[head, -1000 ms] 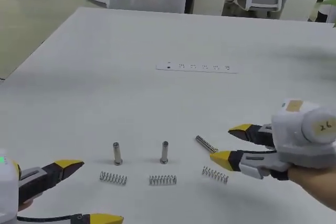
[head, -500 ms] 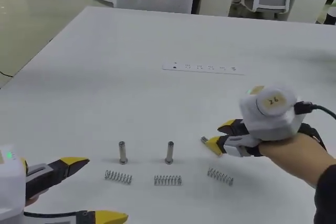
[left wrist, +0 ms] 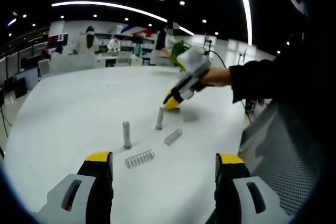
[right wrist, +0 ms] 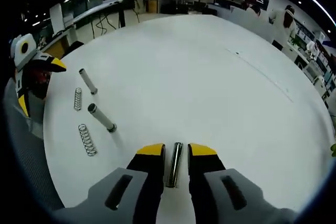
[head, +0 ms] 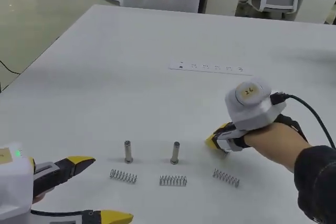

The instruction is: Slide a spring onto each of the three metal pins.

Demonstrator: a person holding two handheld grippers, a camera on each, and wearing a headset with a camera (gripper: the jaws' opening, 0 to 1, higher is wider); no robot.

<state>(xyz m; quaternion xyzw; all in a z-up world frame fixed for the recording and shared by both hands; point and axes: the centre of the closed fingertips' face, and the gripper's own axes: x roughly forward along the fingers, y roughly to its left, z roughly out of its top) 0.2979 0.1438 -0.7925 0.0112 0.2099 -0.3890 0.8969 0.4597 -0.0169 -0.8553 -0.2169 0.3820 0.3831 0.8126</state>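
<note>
Springs [head: 172,180]: three, all lying flat and loose on the table [head: 157,40]. Position reference is the middle pin [head: 175,152], which stands upright.

The table is white and wide. A socket strip [head: 207,67] is set into its top well beyond the middle pin.

Obs. left gripper [head: 105,188]: jaws spread wide with nothing between them. It is low over the near part of the table, closer to the person than the middle pin and off to its left. Its own view looks along the row of parts.

Obs. right gripper [right wrist: 176,149]: down at the table just to the right of the middle pin, carried by a hand [head: 273,142]. The jaws stand narrow, one on each side of the lying pin [right wrist: 174,163]. A thin dark gap shows on either side, so it is not clamped as far as its own view shows.

Pins: the left pin [head: 127,151] is upright, near the middle pin on its left. The lying pin is flat on the table to the right of the middle pin, lengthwise between the jaws.

Spring detail:
- The middle spring [head: 172,180] lies just in front of the middle pin, apart from it.
- The left spring [head: 123,176] lies to the left of that, in front of the left pin.
- The right spring [head: 226,178] lies right of the middle pin, near the right gripper on the person's side, not touching it.
</note>
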